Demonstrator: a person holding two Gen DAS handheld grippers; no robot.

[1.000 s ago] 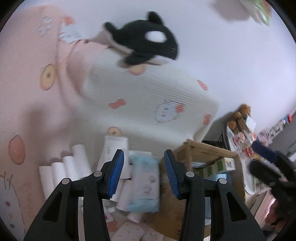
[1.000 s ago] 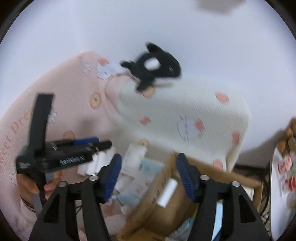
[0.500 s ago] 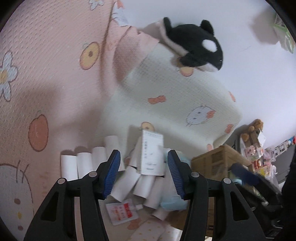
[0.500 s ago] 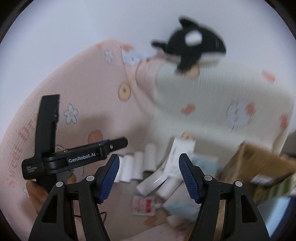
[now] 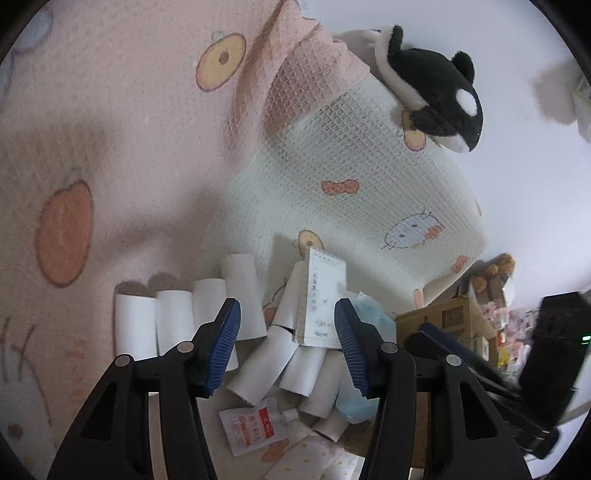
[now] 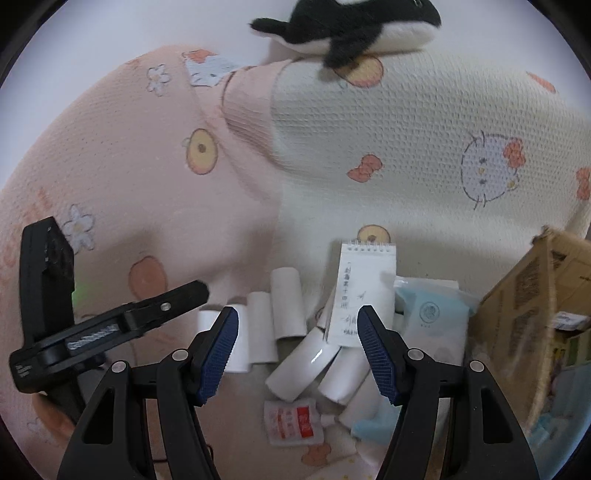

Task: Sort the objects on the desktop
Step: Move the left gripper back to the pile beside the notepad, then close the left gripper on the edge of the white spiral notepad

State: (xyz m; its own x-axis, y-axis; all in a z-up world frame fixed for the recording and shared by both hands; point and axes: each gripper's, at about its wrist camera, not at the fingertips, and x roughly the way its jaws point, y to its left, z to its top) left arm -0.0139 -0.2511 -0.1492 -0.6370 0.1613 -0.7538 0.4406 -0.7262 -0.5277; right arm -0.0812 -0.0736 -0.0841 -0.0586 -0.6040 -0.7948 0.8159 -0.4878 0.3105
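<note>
A heap of desk items lies on a patterned sheet at the foot of a white pillow [image 5: 354, 192]. It holds several white paper rolls [image 5: 173, 317] [image 6: 284, 306], a spiral notepad [image 5: 325, 295] [image 6: 365, 291] leaning on them, a red-labelled pouch [image 5: 255, 428] [image 6: 293, 424] and a light-blue tissue pack [image 6: 432, 317] [image 5: 373, 325]. My left gripper [image 5: 288, 343] hangs open above the rolls, empty. My right gripper [image 6: 297, 343] is open too, over the rolls and notepad, holding nothing. In the right wrist view the left gripper [image 6: 192, 291] reaches in from the left.
A black-and-white orca plush [image 5: 432, 99] [image 6: 351, 22] lies on top of the pillow. A pink blanket [image 5: 110, 147] [image 6: 129, 166] rises on the left. An open cardboard box [image 6: 535, 295] [image 5: 443, 321] stands to the right of the heap. Small toys and clutter sit beyond it.
Both views have dropped towards the heap, so the rolls and notepad are larger and nearer the jaws. The left jaws stand slightly wider than a second ago.
</note>
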